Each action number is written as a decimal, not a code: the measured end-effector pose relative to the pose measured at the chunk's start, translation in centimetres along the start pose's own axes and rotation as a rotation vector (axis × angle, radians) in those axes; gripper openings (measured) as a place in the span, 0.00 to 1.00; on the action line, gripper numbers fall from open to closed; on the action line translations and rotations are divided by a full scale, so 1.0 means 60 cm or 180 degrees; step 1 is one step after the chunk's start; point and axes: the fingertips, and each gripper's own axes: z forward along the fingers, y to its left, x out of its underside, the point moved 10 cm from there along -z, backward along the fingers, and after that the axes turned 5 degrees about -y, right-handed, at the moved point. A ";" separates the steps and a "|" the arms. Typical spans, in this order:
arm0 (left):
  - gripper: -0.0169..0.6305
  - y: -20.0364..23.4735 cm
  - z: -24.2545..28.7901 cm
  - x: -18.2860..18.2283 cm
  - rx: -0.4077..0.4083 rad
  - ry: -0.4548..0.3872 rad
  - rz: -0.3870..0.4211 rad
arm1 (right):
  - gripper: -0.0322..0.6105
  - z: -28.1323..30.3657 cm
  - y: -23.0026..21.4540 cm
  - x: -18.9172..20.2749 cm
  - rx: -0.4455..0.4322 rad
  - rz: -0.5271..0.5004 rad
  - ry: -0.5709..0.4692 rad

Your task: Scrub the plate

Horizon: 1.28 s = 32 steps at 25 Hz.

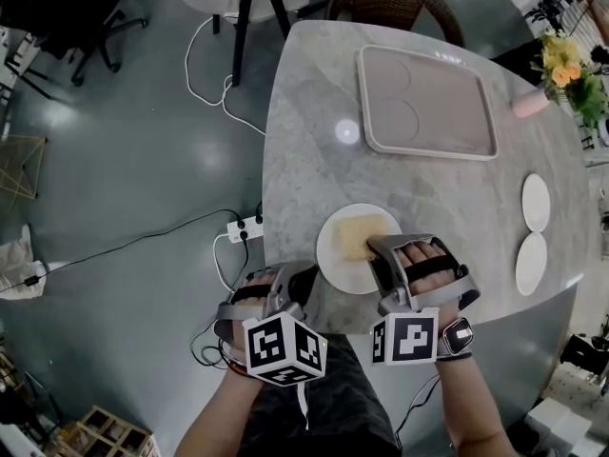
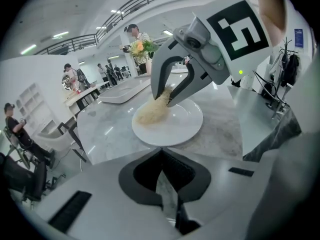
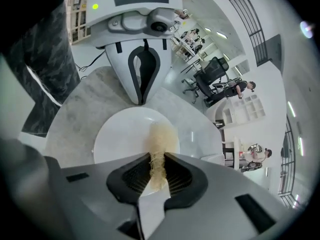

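1. White plate (image 1: 335,263): lies flat on the grey marble table (image 1: 314,141), close to the table's edge at 6 o'clock in the head view.
2. Scrub pad (image 3: 161,136): a pale yellow fibrous pad that rests on the plate, covering its upper middle toward 12 o'clock; the plate's surface toward 6 and 9 o'clock is bare.
3. Right gripper (image 3: 157,171): reaches onto the plate from 4 o'clock. Its jaws pinch the near end of the scrub pad, and fibres show between the black ribbed pads. The rest of the pad lies on the plate ahead of the jaws.
4. Left gripper (image 2: 164,181): held at 8 o'clock of the plate, just beside the rim and not touching it. Its jaws are pressed together and hold nothing. They point across the plate toward the right gripper.
5. Tray (image 1: 447,112): a rectangular pale tray at 1 o'clock of the plate, well apart from it.
6. Small plates (image 1: 536,202): two, one behind the other, at 3 o'clock near the table's right edge.
7. Flowers (image 1: 563,65): yellow, at the table's far corner, 2 o'clock.
8. Power strip (image 1: 245,227): on the floor at 9 o'clock, beside the table.
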 end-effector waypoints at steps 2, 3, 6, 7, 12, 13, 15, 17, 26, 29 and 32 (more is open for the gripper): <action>0.05 -0.001 -0.002 0.001 -0.0008 0.0010 -0.0004 | 0.16 -0.005 0.004 0.005 -0.0014 0.0036 0.0036; 0.05 -0.002 -0.003 0.002 -0.0010 0.0016 -0.0001 | 0.16 -0.008 0.007 0.006 -0.0027 0.0056 0.0047; 0.05 -0.005 -0.005 0.002 -0.0018 0.0035 0.0019 | 0.16 -0.016 0.018 0.009 -0.0066 0.0113 0.0061; 0.05 -0.006 -0.006 0.002 -0.0018 0.0040 0.0024 | 0.16 -0.019 0.023 0.009 -0.0077 0.0123 0.0059; 0.05 -0.019 -0.013 0.005 -0.0006 0.0063 0.0039 | 0.16 -0.032 0.045 -0.004 -0.0130 0.0129 0.0032; 0.05 -0.022 -0.013 0.005 -0.0002 0.0066 0.0040 | 0.16 -0.034 0.048 -0.006 -0.0142 0.0129 0.0022; 0.05 -0.025 -0.013 0.004 0.0009 0.0069 0.0051 | 0.16 -0.038 0.053 -0.011 -0.0163 0.0128 0.0000; 0.05 -0.029 -0.014 0.002 0.0026 0.0070 0.0074 | 0.16 -0.042 0.059 -0.016 -0.0185 0.0115 -0.0017; 0.05 -0.052 -0.021 -0.003 0.0085 0.0046 0.0135 | 0.16 -0.063 0.085 -0.034 -0.0198 0.0084 -0.0046; 0.05 -0.056 -0.022 -0.004 0.0102 0.0041 0.0134 | 0.16 -0.068 0.091 -0.039 -0.0205 0.0060 -0.0054; 0.05 -0.058 -0.026 -0.006 0.0112 0.0028 0.0134 | 0.16 -0.075 0.096 -0.044 -0.0231 0.0038 -0.0057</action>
